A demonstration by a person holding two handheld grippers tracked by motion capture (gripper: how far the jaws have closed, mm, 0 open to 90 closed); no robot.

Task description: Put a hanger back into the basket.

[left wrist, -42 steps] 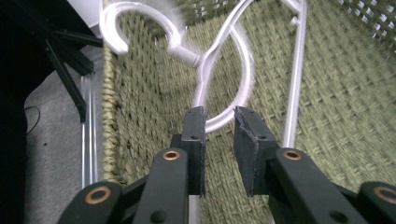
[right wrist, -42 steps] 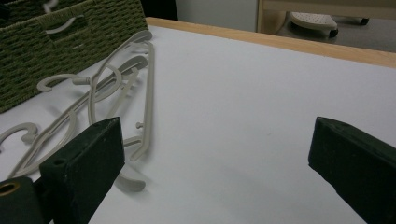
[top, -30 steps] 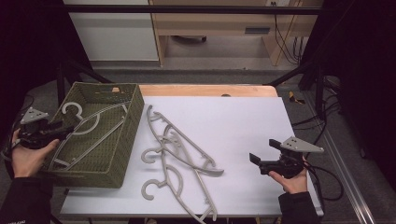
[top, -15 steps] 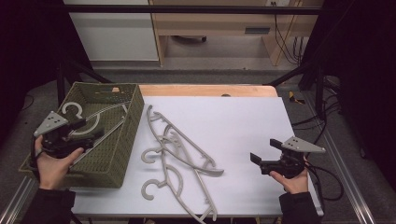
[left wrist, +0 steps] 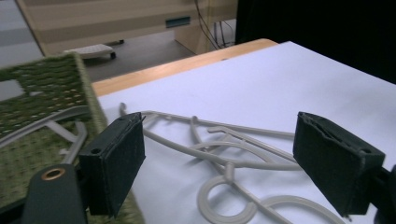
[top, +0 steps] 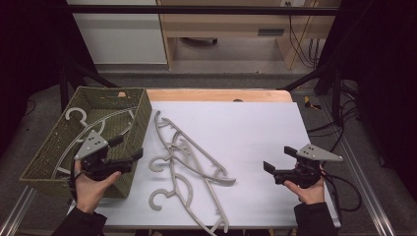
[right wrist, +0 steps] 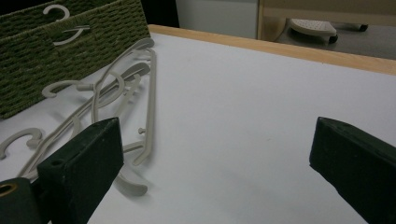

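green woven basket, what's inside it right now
One pale grey hanger lies inside the green woven basket, hook toward the far end. The left gripper and hand cover the near corner, so anything lying there can't be seen.

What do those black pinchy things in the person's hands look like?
Each gripper, left and right, is a black tool with two blocky jaws. The jaws carry dark, flat rectangular pads. A grey three-cornered plate sits on top of each. A black cable trails from the right one. The person wears dark sleeves.
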